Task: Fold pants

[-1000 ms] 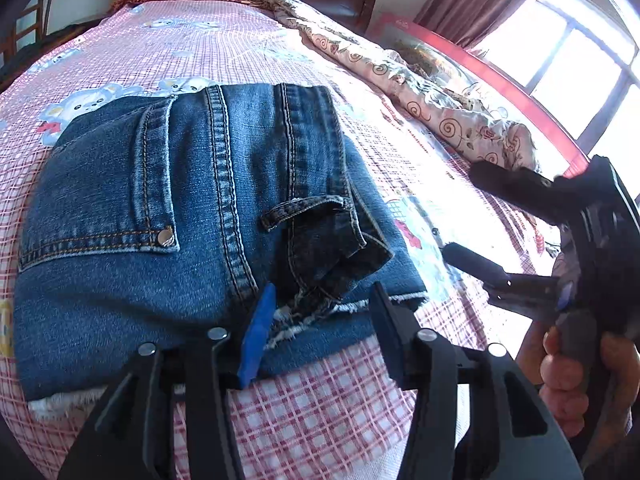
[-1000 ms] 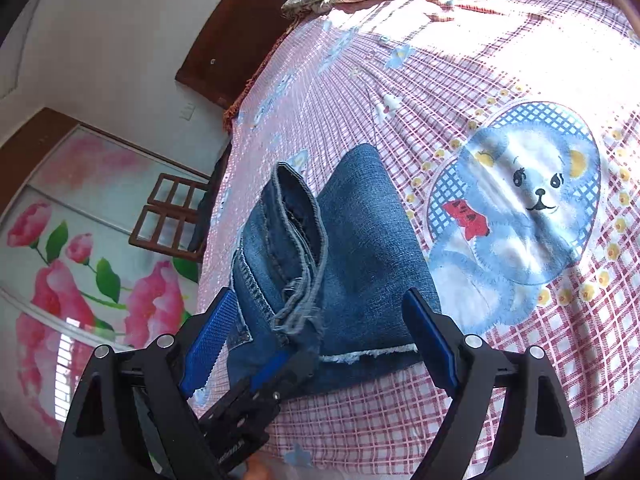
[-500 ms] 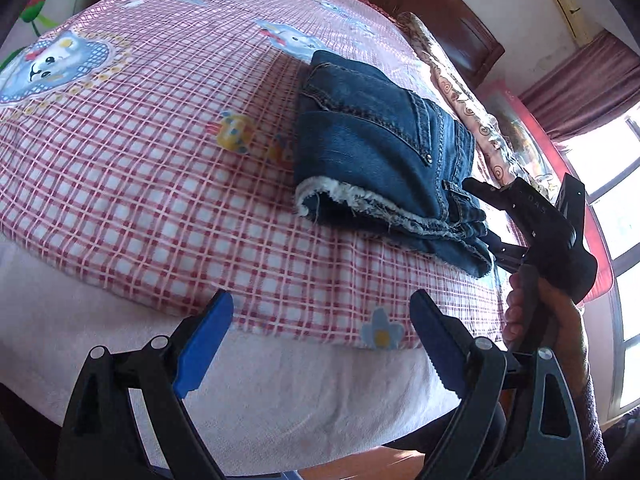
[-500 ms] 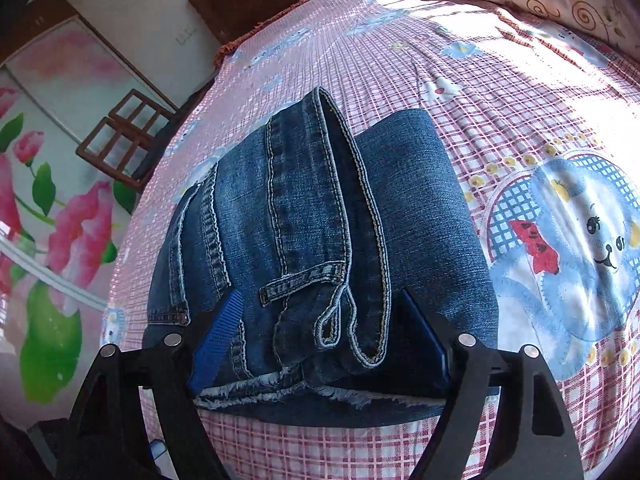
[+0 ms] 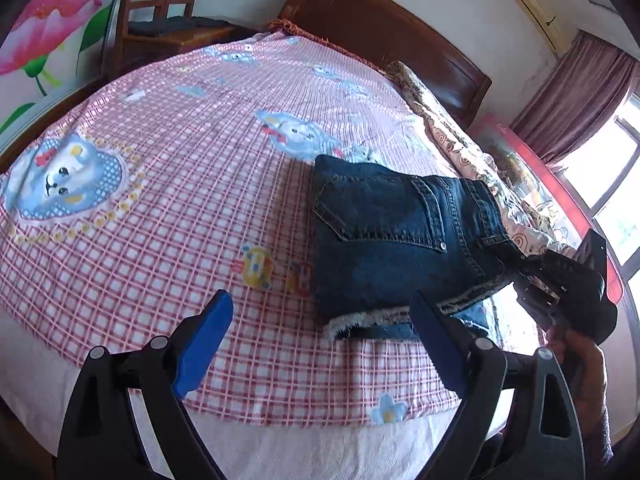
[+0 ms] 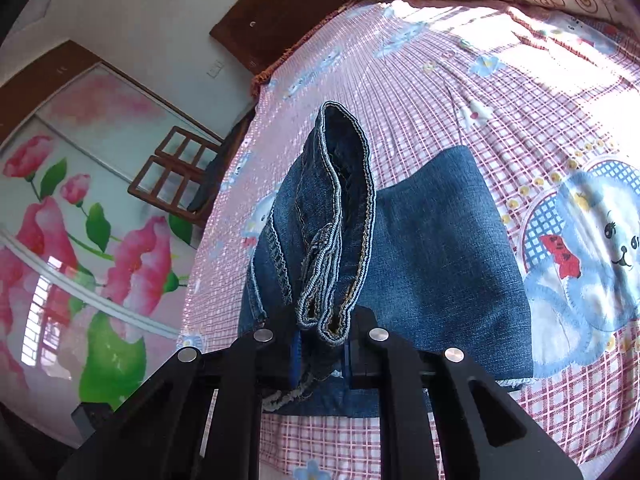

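**Two matte black grippers, blue pads, silver rivets**

So the left gripper (image 5: 320, 344) is a chunky black plastic frame with two angled fingers, each tipped by a bright blue pad (image 5: 202, 344), with round silver pins at the joints and triangular cut-outs in the arms. The right gripper (image 6: 322, 354) is the same build (four shiny pins across its frame, blue pads barely peeking out). Just right of the left gripper's frame, a hand (image 5: 580, 364) wraps a black handle, with a dark patterned sleeve below it.
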Action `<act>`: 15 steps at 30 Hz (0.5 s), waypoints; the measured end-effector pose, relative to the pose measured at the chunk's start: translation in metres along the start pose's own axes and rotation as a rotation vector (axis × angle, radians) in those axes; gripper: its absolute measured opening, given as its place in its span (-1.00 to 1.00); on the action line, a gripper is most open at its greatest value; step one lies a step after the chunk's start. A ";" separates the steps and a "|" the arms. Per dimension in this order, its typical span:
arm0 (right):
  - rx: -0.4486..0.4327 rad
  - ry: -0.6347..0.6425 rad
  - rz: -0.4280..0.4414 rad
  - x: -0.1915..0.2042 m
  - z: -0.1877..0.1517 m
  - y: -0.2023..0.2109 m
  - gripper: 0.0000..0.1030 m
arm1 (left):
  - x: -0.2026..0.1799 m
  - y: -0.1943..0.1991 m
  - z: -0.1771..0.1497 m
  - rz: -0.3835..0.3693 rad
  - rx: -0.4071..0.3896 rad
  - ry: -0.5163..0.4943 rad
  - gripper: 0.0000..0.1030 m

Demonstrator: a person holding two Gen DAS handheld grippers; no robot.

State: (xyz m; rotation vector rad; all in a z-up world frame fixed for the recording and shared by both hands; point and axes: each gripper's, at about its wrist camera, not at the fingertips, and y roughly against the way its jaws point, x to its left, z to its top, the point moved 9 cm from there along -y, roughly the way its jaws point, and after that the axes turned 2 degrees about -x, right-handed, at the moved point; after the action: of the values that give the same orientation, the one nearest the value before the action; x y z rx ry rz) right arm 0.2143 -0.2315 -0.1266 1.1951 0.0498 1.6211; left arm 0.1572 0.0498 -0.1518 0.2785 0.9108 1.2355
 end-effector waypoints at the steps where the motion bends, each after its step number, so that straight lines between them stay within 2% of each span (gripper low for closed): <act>1: -0.013 -0.010 0.003 -0.003 0.001 0.006 -0.74 | 0.002 0.002 0.009 0.008 -0.021 -0.010 0.79; 5: -0.018 -0.081 -0.030 -0.042 -0.009 0.013 -0.74 | -0.008 -0.008 0.040 0.008 -0.067 -0.051 0.79; 8: -0.010 -0.127 -0.066 -0.072 -0.024 0.005 -0.74 | -0.021 -0.023 0.048 0.013 -0.073 -0.112 0.80; 11: 0.038 -0.218 -0.068 -0.099 -0.041 -0.015 -0.72 | -0.035 -0.046 0.045 0.008 -0.036 -0.161 0.80; 12: 0.044 -0.274 -0.035 -0.106 -0.043 -0.017 -0.70 | -0.040 -0.052 0.041 0.018 -0.017 -0.176 0.80; 13: 0.051 -0.318 -0.004 -0.107 -0.043 -0.014 -0.70 | -0.042 -0.060 0.036 0.025 0.007 -0.188 0.80; 15: 0.065 -0.325 -0.029 -0.103 -0.041 0.000 -0.59 | -0.043 -0.070 0.032 0.057 0.029 -0.193 0.80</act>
State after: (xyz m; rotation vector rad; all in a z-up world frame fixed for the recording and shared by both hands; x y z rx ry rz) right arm 0.1776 -0.2884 -0.2148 1.4874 -0.0873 1.3914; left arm 0.2265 -0.0037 -0.1569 0.4417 0.7584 1.2259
